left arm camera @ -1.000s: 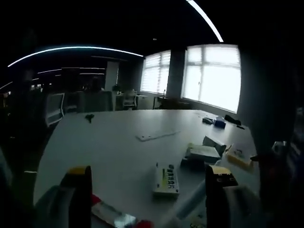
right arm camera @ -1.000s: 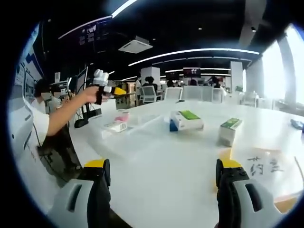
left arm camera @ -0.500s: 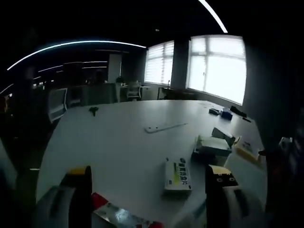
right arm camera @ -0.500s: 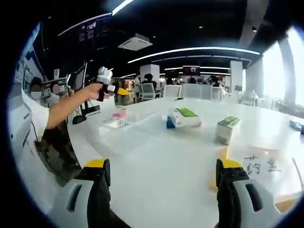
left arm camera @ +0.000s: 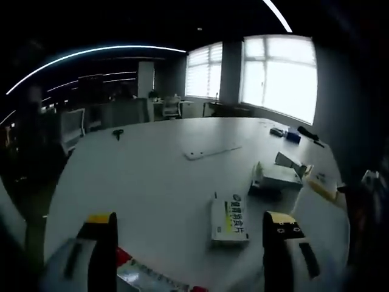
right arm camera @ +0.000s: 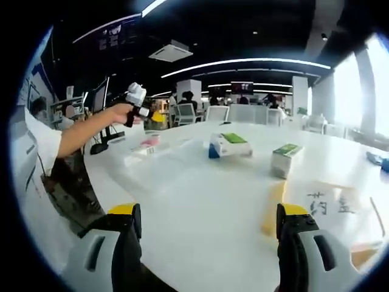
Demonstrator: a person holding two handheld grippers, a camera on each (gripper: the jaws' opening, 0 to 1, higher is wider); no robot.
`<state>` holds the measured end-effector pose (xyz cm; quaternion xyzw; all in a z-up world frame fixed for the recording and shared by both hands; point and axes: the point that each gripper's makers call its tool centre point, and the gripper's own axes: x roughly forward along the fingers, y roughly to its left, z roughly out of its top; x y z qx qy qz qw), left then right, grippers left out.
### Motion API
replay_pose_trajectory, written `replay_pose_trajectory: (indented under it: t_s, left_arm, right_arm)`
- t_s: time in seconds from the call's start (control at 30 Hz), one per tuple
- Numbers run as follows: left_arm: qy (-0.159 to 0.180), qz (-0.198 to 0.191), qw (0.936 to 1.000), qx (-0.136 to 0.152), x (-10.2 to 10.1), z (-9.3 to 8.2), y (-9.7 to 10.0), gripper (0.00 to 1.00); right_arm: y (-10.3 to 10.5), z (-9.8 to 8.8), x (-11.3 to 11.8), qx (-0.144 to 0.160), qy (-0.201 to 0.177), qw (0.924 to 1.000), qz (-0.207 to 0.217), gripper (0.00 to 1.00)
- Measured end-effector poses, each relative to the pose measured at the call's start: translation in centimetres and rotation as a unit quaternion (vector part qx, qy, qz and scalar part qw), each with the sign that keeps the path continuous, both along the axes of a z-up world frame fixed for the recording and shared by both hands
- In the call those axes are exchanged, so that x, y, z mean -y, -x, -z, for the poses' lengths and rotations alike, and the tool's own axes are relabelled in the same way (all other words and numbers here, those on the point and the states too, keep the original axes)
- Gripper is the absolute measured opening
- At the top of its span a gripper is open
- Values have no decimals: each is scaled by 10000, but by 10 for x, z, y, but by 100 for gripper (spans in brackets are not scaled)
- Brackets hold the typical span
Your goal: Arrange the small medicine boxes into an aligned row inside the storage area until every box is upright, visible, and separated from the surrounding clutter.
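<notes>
A wide white table (right arm camera: 200, 201) stands in a dim open office with ceiling light strips and bright windows at one side.

In the right gripper view the right gripper (right arm camera: 206, 243) hangs above the near table edge, its jaws spread wide and holding nothing. Four medicine boxes can be counted there: a green-topped box (right arm camera: 229, 145) lying flat at the middle, a green-and-white box (right arm camera: 285, 160) to its right, a pink box (right arm camera: 149, 143) and a pale flat box (right arm camera: 137, 158) to the left. A sheet with handwritten characters (right arm camera: 331, 204) lies near right, with a yellow strip (right arm camera: 275, 210) along its left side. The person's hand (right arm camera: 121, 112) holds the left gripper (right arm camera: 146, 108) up in the air at far left.

In the left gripper view the left gripper (left arm camera: 188, 255) is likewise released and empty. A white box with green print (left arm camera: 229, 220) lies flat between its jaws, farther off. A darker box (left arm camera: 276, 177) beyond it is hard to make out, and a red-and-white pack (left arm camera: 152, 277) is cut off at the bottom.
</notes>
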<state>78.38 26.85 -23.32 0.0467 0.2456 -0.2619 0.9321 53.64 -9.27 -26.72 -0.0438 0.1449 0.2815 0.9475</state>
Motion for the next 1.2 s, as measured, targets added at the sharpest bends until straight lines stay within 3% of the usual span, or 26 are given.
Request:
replay_pose_trajectory:
  t_s: [0.13, 0.23, 0.37, 0.6, 0.83, 1.2]
  left_arm:
    - [-138, 95, 9997, -152, 10, 13, -5, 99]
    - [-185, 198, 9994, -225, 21, 19, -6, 98]
    - [-222, 359, 9980, -471, 32, 34, -6, 97]
    - [-420, 459, 9970, -453, 31, 29, -14, 98]
    - [-573, 364, 9966, -466, 26, 29, -28, 97]
    - [-1041, 488, 9911, -671, 23, 43, -31, 98]
  right_arm:
    - [-2, 3, 2, -82, -31, 10000, 30, 90]
    - [-3, 2, 5, -37, 152, 9999, 38, 90]
    - [-8, -3, 21, 29, 37, 9995, 305, 90]
    - [0, 6, 26, -82, 182, 9993, 306, 90]
    - [5, 1, 29, 3, 128, 9993, 340, 90]
    - [12, 1, 45, 0, 69, 9983, 582, 90]
